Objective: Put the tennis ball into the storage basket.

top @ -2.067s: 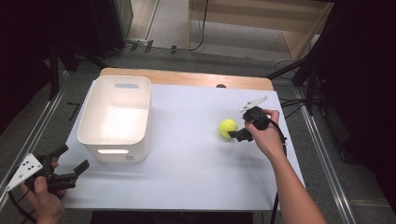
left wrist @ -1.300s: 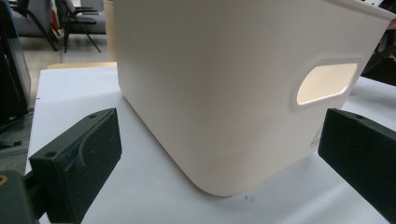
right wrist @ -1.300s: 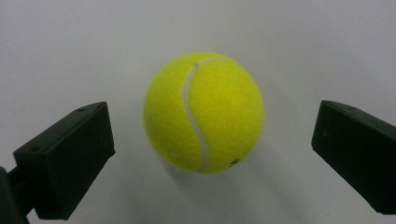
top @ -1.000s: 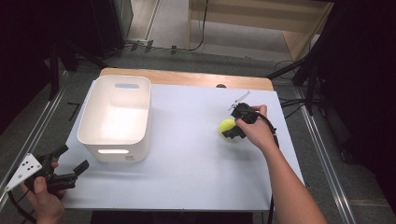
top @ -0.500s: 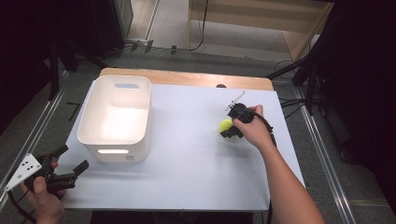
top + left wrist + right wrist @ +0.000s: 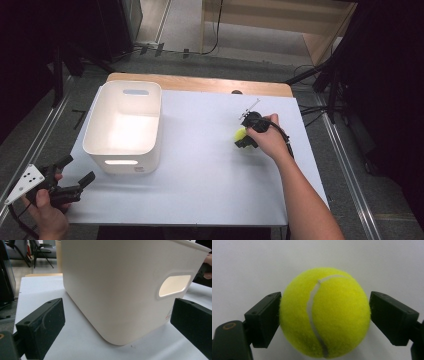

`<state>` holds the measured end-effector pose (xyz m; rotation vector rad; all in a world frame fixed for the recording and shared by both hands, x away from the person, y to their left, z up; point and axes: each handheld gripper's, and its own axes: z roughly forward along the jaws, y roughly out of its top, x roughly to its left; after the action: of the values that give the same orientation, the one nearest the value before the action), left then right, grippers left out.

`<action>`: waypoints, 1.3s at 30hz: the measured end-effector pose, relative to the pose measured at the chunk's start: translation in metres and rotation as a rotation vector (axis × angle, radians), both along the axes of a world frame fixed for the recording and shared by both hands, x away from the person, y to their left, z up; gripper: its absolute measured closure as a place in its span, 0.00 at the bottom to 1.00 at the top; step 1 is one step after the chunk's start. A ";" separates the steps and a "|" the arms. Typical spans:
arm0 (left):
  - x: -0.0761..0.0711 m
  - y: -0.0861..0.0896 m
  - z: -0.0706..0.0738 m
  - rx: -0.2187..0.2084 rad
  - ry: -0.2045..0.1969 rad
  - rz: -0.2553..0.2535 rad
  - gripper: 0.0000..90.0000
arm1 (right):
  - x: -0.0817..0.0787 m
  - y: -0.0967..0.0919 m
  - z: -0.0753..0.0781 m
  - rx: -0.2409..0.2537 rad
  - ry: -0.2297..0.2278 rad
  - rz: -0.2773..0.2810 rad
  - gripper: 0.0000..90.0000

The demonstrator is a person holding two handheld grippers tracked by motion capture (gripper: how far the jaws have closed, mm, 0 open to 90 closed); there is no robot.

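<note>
Right gripper (image 6: 243, 139) closing on tennis ball (image 6: 324, 312)
Your jaws have just been closing and now bracket the ball on the white surface (image 6: 200, 165), pads at its sides for a centred grip; left gripper (image 6: 75, 182) waits open beside the bin (image 6: 125, 125)

White bin (image 6: 125, 127) before left hand-held gripper (image 6: 75, 181)

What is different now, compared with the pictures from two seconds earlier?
The right tool moved left onto the tennis ball and its jaws have just been closing around it; both pads now sit at the ball's sides. The ball, the white bin and the left tool stayed in place.
</note>
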<state>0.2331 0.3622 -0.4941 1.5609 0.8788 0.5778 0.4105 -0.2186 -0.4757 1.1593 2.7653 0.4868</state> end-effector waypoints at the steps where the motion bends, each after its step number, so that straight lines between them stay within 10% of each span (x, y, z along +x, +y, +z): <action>1: 0.000 0.000 0.000 0.000 0.001 0.001 0.00 | 0.000 0.001 0.000 -0.002 -0.003 -0.009 0.18; 39: 0.000 0.001 0.000 -0.005 0.001 -0.001 0.00 | 0.001 -0.006 0.017 0.040 0.000 0.021 0.27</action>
<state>0.2332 0.3630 -0.4940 1.5574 0.8797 0.5740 0.4118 -0.2245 -0.4585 1.1394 2.7829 0.5461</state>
